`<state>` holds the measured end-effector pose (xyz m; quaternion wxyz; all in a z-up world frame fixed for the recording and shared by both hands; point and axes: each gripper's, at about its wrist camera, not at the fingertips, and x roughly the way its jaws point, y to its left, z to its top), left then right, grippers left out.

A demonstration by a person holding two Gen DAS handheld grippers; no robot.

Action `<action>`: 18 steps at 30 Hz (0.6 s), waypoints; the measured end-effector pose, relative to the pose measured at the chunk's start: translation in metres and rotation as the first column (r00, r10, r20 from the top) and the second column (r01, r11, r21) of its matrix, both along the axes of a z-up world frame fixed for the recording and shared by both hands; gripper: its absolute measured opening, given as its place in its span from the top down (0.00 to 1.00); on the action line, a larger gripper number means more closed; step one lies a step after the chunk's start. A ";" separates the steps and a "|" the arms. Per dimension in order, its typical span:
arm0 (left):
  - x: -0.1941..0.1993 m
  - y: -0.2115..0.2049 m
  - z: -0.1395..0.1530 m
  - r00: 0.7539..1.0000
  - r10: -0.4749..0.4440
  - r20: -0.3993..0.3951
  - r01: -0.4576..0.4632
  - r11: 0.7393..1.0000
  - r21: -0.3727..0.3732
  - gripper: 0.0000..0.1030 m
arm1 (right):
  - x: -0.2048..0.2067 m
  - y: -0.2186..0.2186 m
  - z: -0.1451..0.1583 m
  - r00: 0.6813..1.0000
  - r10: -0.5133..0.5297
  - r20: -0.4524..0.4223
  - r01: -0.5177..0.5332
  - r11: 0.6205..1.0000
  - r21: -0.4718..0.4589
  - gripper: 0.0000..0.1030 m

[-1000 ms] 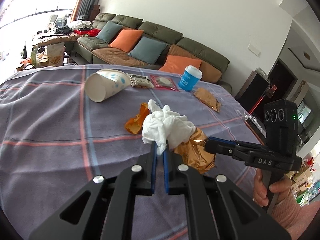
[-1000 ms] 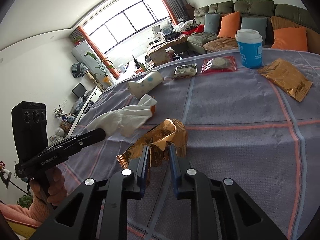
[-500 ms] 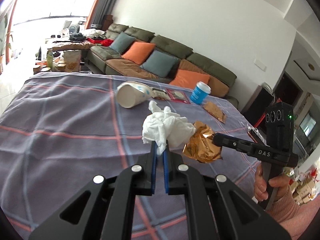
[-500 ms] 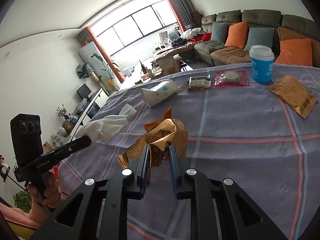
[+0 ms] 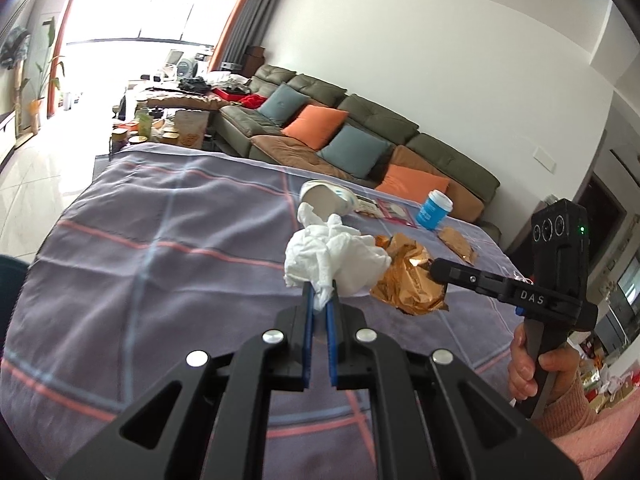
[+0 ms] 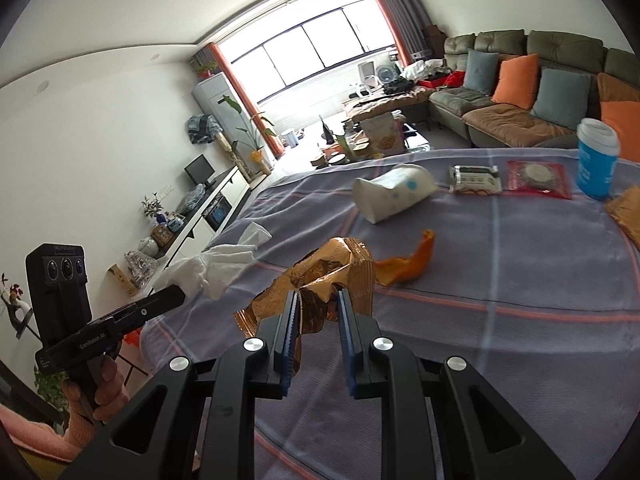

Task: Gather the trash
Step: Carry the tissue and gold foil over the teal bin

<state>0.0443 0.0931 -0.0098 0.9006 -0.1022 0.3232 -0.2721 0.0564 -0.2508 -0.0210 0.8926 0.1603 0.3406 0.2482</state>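
A table under a grey-purple plaid cloth (image 5: 160, 248) spreads out beyond and below both pairs of jaws. Far beyond them lies a white paper cup (image 6: 394, 196) tipped on its side, open mouth toward the cameras, and farther to the right of it stands an upright blue cup with a white lid (image 6: 597, 160).

The left gripper (image 5: 319, 294) has its blue-padded jaws pressed nearly together, pinching the lower tail of a crumpled white tissue (image 5: 332, 260); the wad billows up and forward from the tips, clear of the cloth. The right gripper (image 6: 319, 300) has its jaws clamped on a crumpled gold foil wrapper (image 6: 328, 280), shiny and creased, which bulges above the tips and trails down to the left of them. Just beyond this wrapper, to the right, a small twisted orange scrap (image 6: 412, 264) lies on the cloth.

Both grippers tilt downward over the table, side by side, tips near each other. A hand (image 5: 536, 368) in a pink sleeve grips the right gripper's handle; another hand (image 6: 100, 388) grips the left's.
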 end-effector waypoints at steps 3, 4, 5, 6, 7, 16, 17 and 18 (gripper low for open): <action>-0.004 0.012 0.000 1.000 0.029 0.004 -0.029 1.000 -0.005 0.93 | 0.004 0.013 0.001 0.999 0.032 0.004 -0.032 0.999 -0.002 0.81; -0.005 0.014 0.000 0.999 0.035 0.005 -0.035 0.999 -0.009 0.93 | 0.005 0.018 0.002 0.999 0.041 0.004 -0.041 0.999 -0.003 0.81; -0.007 0.018 0.001 0.999 0.045 0.007 -0.045 0.999 -0.010 0.93 | 0.006 0.022 0.002 0.999 0.049 0.004 -0.049 0.999 -0.003 0.81; -0.008 0.023 0.001 0.998 0.057 0.010 -0.056 0.998 -0.012 0.93 | 0.007 0.027 0.003 0.998 0.060 0.005 -0.060 0.998 -0.002 0.81; -0.009 0.025 0.002 0.998 0.064 0.011 -0.064 0.998 -0.013 0.93 | 0.008 0.031 0.004 0.998 0.067 0.006 -0.067 0.998 -0.003 0.81; -0.022 0.055 0.009 0.989 0.144 0.026 -0.144 0.989 -0.018 0.93 | 0.019 0.066 0.009 0.988 0.151 0.012 -0.151 0.989 -0.005 0.81; -0.023 0.057 0.010 0.988 0.151 0.029 -0.151 0.988 -0.018 0.93 | 0.020 0.069 0.009 0.987 0.158 0.012 -0.158 0.987 -0.005 0.81; -0.024 0.061 0.011 0.986 0.161 0.031 -0.160 0.987 -0.019 0.93 | 0.021 0.072 0.009 0.986 0.166 0.013 -0.166 0.986 -0.008 0.81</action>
